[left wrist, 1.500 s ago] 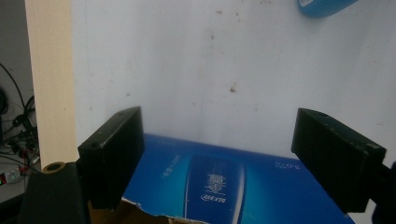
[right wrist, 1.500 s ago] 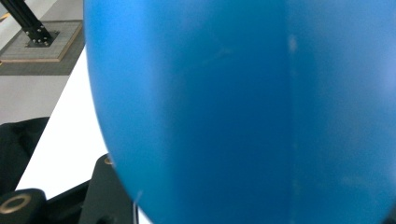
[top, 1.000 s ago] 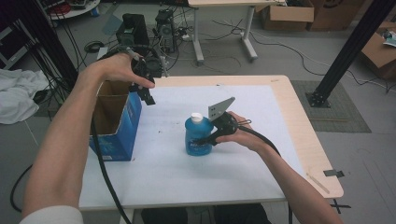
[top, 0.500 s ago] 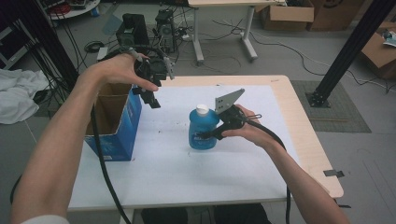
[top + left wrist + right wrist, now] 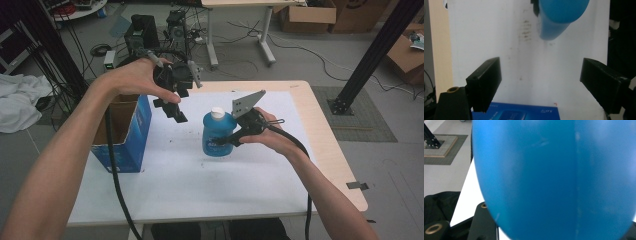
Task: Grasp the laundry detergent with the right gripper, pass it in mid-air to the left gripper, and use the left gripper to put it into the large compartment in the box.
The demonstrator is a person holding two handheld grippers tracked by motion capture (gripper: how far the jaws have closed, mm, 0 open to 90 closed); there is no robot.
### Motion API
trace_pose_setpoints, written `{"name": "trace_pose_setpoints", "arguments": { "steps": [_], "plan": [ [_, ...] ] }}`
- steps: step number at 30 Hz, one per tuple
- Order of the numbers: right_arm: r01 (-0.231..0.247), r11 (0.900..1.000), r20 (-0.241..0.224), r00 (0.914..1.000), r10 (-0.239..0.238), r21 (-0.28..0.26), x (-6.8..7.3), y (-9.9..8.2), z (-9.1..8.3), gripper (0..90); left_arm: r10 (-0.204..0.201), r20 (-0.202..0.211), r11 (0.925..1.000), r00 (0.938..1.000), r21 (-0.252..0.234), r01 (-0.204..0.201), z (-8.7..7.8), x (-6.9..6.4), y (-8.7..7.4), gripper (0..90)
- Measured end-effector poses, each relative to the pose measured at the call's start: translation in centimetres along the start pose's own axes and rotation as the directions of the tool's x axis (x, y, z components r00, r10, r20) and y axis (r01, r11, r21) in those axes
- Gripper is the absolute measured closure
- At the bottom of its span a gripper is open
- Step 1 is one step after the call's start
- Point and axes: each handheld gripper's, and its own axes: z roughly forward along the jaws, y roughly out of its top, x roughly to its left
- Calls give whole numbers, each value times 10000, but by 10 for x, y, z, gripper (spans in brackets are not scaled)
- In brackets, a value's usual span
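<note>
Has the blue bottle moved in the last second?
Yes. In the high view the blue bottle, clamped in the right gripper, has risen and shifted slightly right, farther from the fixed blue cardboard box.

Wood-edged worktop w/ white sheet over most of it, open blue box at left edge — sheet faintly smudged.

Bottle near the middle of the table, right gripper clamped on it from the right side. Left of it, at the table's left edge, stands the open box. Left gripper hangs above, between box and bottle, fingers apart over the table.
</note>
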Motion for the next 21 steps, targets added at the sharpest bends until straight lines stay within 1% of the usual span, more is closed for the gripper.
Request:
{"name": "trace_pose_setpoints", "arguments": {
  "steps": [2,5,9,11,15,21],
  "plan": [
    [15,10000,-12,10000,-15,-26,0,1,-1,445,29,134,9999,9999,-112,-27,1,-3,4,180],
    [-17,10000,1,10000,17,-20,1,1,-3,445,-71,277,9998,9996,-208,77,6,-8,11,178],
    [1,10000,-93,10000,0,31,2,1,-5,445,-191,399,9996,9990,-199,199,13,-9,19,178],
    [66,9999,-121,9999,-65,80,2,1,-5,445,-174,507,9994,9986,-302,189,15,-10,22,178],
    [43,9999,-243,9997,-41,121,3,1,-6,445,16,636,9993,9980,-385,8,18,-12,29,178],
    [46,9999,-287,9996,-43,92,2,0,-6,445,166,634,9994,9978,-302,-147,27,-15,38,178]
  ]
}}
